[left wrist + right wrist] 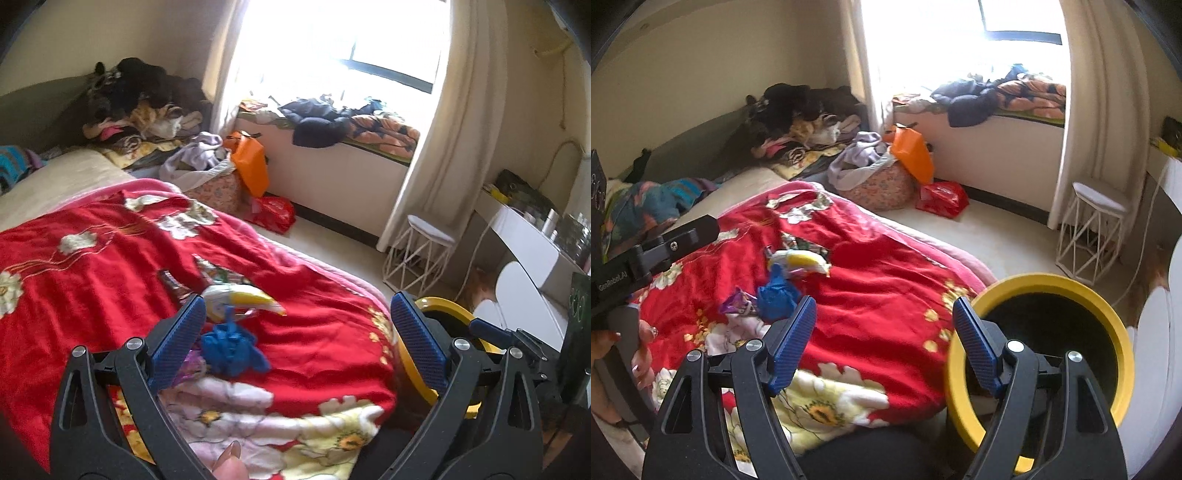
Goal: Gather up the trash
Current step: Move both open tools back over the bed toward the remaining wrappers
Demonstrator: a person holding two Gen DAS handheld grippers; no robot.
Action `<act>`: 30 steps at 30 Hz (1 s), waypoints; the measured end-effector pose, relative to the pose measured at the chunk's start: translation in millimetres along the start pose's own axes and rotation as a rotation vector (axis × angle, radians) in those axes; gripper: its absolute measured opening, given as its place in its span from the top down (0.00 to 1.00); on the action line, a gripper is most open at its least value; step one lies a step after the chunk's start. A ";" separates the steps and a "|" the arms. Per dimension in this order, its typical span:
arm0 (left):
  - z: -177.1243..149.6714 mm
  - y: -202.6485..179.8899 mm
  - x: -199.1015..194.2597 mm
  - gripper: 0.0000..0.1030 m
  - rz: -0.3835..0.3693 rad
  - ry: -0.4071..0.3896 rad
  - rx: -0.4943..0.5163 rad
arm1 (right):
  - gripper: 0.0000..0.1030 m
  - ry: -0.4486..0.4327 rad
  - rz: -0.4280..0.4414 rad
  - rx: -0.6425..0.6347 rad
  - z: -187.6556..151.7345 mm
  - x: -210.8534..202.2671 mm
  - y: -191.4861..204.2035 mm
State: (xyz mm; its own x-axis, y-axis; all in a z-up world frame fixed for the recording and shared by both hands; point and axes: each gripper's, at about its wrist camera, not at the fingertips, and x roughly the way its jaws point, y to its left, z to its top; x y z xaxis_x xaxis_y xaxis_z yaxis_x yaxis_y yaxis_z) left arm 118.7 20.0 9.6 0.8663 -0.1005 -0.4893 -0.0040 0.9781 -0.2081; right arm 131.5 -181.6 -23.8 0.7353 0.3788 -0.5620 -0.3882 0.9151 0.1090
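Observation:
Trash lies on a red flowered blanket (92, 266) over the bed: a white and yellow wrapper (243, 299) (799, 260), a crumpled blue piece (231, 347) (775, 295) and a purple wrapper (737, 302). My left gripper (299, 332) hovers open just short of the blue piece, which sits near its left pad; nothing is between the pads. My right gripper (884, 339) is open and empty over the blanket's edge, its right pad in front of a yellow-rimmed black bin (1052, 286) (443, 304) beside the bed. A hand holds the left tool at the left edge of the right wrist view.
Beyond the bed stand a floral basket of clothes (882, 184), an orange bag (910, 155) and a red bag (942, 197) on the floor. A white wire stool (1093, 229) stands by the curtain. Clothes cover the window ledge (332, 122). A white desk (528, 240) is on the right.

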 end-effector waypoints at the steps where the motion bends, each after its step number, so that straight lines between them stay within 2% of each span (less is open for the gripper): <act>1: 0.0 5.5 -1.2 0.11 0.005 -0.002 -0.007 | 0.29 0.000 0.002 -0.006 0.2 1.2 3.3; 10: -0.6 40.8 -9.4 0.11 0.050 -0.010 -0.062 | 0.29 0.003 0.038 -0.061 10.6 18.5 32.5; 20: -13.5 80.1 -4.3 0.11 0.096 0.046 -0.119 | 0.30 0.031 0.068 -0.089 20.6 57.0 47.3; 26: -28.1 96.3 4.9 0.11 0.109 0.104 -0.132 | 0.43 0.071 0.085 -0.109 24.5 93.0 50.3; 30: -39.9 102.7 10.5 0.18 0.108 0.145 -0.137 | 0.50 0.103 0.103 -0.115 25.9 115.1 51.1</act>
State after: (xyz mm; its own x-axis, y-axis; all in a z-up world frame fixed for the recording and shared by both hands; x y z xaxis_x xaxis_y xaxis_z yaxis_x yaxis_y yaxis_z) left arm 107.5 112.2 -50.7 0.7761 -0.0319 -0.6298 -0.1688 0.9518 -0.2562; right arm 210.7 -87.7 -61.6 0.6302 0.4480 -0.6341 -0.5235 0.8483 0.0791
